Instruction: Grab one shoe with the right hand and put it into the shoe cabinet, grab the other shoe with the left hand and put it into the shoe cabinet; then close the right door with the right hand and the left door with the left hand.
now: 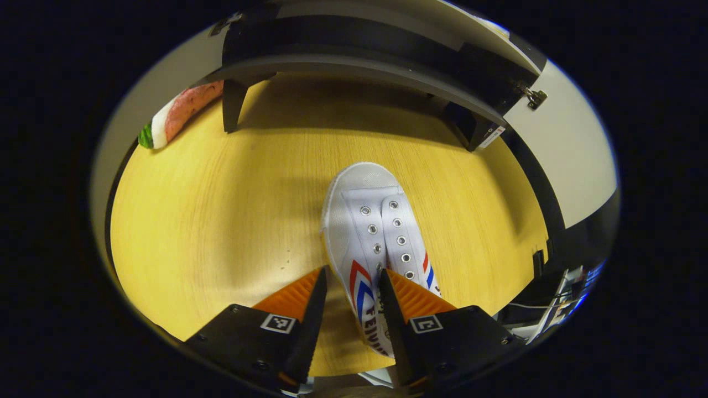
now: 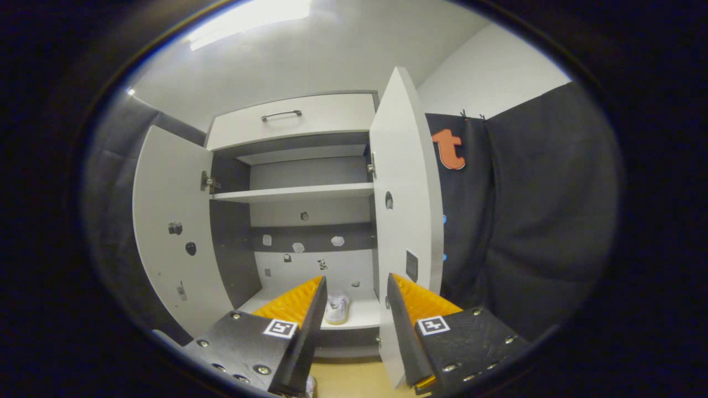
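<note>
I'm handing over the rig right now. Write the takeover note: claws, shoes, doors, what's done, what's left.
Left claw: open, straddling one side of the white shoe on the wooden floor; not clamped.
Right claw: open, empty, facing the shoe cabinet.
Done: first shoe sits on the bottom shelf.
Left door and right door stand open.
Left: grip and shelve the second shoe, then close right door, then left.

My left gripper view looks steeply down, close over the floor (image 1: 221,210) before the cabinet (image 1: 354,55). My right gripper view faces the open cabinet (image 2: 293,193) from farther back.
</note>
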Motion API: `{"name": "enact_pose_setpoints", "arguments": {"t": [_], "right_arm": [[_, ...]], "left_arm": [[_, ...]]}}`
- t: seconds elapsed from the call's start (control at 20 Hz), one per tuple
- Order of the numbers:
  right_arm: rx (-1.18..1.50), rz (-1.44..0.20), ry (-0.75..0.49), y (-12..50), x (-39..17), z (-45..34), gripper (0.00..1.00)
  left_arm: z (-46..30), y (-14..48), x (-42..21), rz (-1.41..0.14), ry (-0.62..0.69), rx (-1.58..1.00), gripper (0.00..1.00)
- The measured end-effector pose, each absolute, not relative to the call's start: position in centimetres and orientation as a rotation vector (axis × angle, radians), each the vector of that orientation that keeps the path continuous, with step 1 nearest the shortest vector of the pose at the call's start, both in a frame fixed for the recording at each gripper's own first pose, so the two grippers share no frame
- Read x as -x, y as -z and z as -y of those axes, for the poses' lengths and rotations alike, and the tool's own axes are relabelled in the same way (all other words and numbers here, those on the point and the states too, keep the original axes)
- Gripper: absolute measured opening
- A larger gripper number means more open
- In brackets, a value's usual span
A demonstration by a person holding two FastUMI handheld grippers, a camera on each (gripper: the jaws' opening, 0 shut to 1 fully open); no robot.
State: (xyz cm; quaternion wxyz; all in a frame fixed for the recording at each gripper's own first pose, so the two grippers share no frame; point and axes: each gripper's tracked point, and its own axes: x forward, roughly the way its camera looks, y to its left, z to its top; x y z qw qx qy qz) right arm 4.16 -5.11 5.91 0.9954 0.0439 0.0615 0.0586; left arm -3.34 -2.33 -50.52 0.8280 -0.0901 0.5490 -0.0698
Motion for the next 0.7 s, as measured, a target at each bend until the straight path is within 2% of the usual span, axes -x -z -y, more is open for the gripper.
{"name": "enact_pose_setpoints", "arguments": {"t": [0.1,0.3,0.4,0.45,0.55,0.7], "right_arm": [[-0.083,-0.126,-0.105,-5.8,-4.1,5.6,0.64],[-0.080,-0.127,-0.101,-5.4,-4.2,6.0,0.64],[-0.081,-0.129,-0.102,-5.3,-4.2,6.0,0.65],[-0.083,-0.129,-0.103,-5.2,-4.2,6.1,0.65],[-0.084,-0.129,-0.104,-5.2,-4.2,6.3,0.64],[-0.080,-0.122,-0.098,-5.4,-4.1,6.7,0.64]], "left_arm": [[2.6,50.7,3.3,-1.173,0.145,0.178,0.51],[2.4,50.8,3.4,-1.179,0.132,0.168,0.47],[2.0,50.5,3.0,-1.173,0.093,0.216,0.29],[1.9,50.3,3.0,-1.175,0.071,0.249,0.14],[1.8,50.1,3.1,-1.180,0.074,0.247,0.04],[1.8,47.9,2.6,-1.137,0.105,0.182,0.04]]}}
